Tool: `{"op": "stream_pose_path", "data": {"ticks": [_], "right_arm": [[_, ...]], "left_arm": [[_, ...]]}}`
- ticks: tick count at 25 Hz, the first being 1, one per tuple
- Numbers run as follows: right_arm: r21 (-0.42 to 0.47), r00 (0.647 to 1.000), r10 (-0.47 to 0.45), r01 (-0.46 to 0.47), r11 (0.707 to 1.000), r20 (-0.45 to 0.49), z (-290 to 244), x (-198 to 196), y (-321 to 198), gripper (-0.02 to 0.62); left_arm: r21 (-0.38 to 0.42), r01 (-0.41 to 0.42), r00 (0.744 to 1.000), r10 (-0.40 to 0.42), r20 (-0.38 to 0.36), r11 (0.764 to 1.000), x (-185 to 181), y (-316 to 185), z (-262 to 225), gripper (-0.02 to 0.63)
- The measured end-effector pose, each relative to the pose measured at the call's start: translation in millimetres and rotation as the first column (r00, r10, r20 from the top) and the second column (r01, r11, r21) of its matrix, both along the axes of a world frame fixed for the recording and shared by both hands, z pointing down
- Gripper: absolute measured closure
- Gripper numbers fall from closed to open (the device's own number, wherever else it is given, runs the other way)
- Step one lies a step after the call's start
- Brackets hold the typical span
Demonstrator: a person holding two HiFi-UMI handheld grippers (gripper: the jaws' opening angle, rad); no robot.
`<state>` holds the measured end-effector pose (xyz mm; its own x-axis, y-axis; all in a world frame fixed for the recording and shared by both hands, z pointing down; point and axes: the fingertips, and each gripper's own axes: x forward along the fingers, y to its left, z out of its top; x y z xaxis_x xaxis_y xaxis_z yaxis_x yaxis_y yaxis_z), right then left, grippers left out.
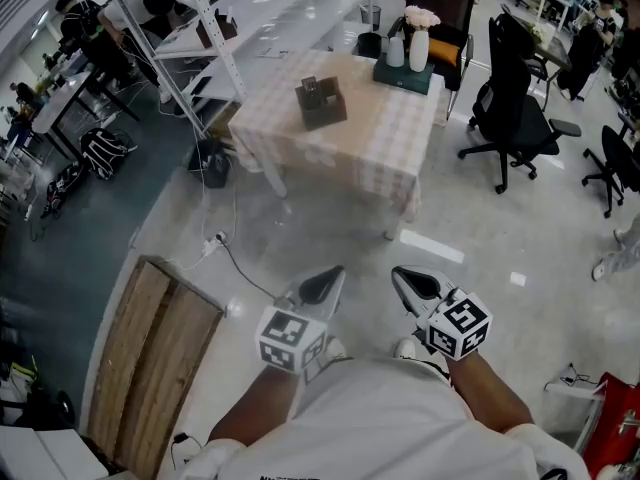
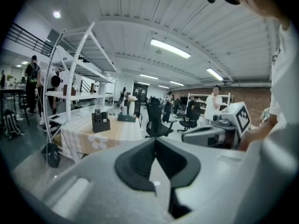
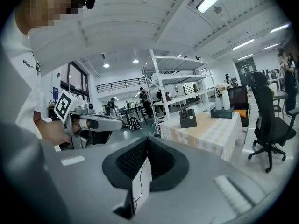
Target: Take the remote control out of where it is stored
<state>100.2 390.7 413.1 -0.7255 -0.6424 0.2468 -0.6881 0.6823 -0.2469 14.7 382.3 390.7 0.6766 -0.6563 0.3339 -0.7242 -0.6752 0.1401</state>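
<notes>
I hold the left gripper [image 1: 322, 286] and right gripper [image 1: 418, 286] side by side, well short of the table [image 1: 400, 138], both tongs pressed together on nothing; the remote control [image 1: 310, 89] stands upright in a dark holder [image 1: 324, 109] on that table.

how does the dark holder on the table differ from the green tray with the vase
The dark holder stands near the middle of the checked table; the green tray sits at its far edge. The holder is taller, with a remote upright in it; the tray is low and bears a white vase. Both rest on that table.
</notes>
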Motion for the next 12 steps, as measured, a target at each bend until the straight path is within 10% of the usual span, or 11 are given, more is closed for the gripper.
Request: {"op": "stream_pose_path", "data": {"ticks": [12], "right_arm": [[-0.001,0.998,0.055,-0.055,0.998,-0.008,1.6,-45.9,-17.3,0.589]], "left_arm": [[0.010,-0.023,1.000,0.023,0.003,1.000,-52.7,-15.7,-0.5,0.603]]}}
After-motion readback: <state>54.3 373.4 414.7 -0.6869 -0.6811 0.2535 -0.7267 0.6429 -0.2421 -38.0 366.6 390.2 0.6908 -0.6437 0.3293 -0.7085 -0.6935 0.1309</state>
